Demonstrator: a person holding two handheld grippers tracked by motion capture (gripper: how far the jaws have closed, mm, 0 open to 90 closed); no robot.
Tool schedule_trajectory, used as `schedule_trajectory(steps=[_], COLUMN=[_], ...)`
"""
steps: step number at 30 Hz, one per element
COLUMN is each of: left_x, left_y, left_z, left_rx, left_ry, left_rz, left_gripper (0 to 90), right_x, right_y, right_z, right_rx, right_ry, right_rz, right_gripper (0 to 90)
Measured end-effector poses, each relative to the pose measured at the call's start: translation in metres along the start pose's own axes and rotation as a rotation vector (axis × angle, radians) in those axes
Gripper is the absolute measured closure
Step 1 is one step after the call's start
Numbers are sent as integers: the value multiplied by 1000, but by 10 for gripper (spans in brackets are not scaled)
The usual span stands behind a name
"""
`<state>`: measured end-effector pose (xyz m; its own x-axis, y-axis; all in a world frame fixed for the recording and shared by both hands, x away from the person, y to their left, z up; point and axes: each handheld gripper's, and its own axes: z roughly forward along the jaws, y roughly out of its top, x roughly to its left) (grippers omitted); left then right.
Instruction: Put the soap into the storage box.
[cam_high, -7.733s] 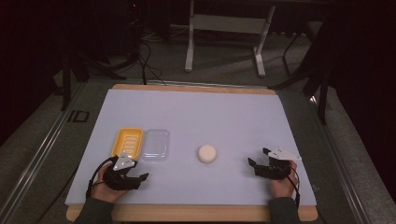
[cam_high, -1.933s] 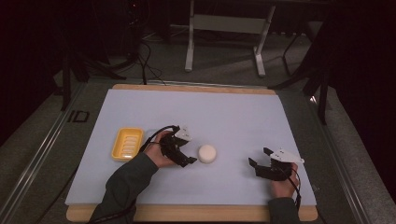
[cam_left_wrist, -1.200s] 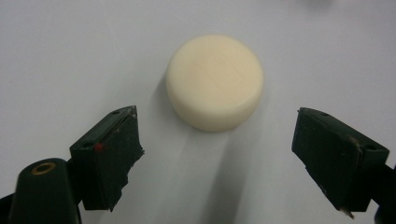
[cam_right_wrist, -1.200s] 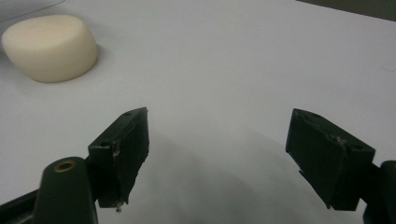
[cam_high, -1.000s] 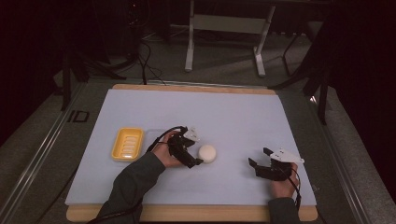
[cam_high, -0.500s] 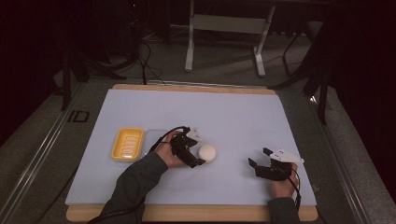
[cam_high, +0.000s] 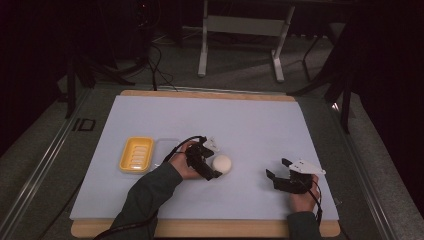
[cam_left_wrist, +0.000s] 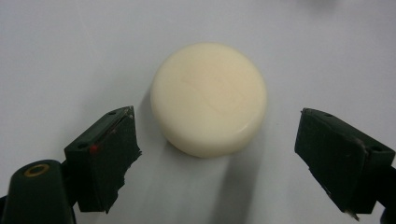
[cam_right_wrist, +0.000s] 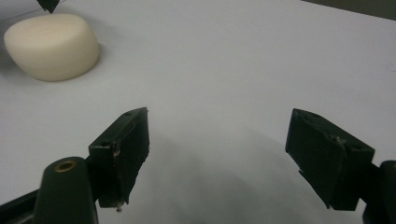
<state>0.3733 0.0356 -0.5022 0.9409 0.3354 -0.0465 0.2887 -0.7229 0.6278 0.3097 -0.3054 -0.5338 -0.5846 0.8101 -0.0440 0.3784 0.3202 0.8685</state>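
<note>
A: That cream round soap bar (cam_left_wrist: 208, 99) lies flat on the pale mat (cam_high: 250, 120), mid-table, just ahead of the left gripper (cam_left_wrist: 217, 154). The jaws have just been widening; they stand wide apart, pads off it, holding nothing

B: How will it handle?

A: Probably light, firm, smooth enough to slip. I'd pinch the curved side wall across its widest part

B: Anything in the way?

A: No. The yellow soap dish (cam_high: 136, 154) sits left of the hand, with a faint clear tray (cam_high: 165, 145) beside it. The right gripper (cam_right_wrist: 217, 158) rests well apart, gaping, with nothing in it
</note>
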Motion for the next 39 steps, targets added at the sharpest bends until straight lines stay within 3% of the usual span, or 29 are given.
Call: schedule_trajectory(steps=[39], left_x=[3], left_y=[5], left_z=[21], left_rx=[37], left_ry=[-1], left_rz=[10], left_gripper=[137], right_x=[0], right_y=[0], right_z=[0], right_rx=[0], right_ry=[1], right_rz=[-4], right_gripper=[213])
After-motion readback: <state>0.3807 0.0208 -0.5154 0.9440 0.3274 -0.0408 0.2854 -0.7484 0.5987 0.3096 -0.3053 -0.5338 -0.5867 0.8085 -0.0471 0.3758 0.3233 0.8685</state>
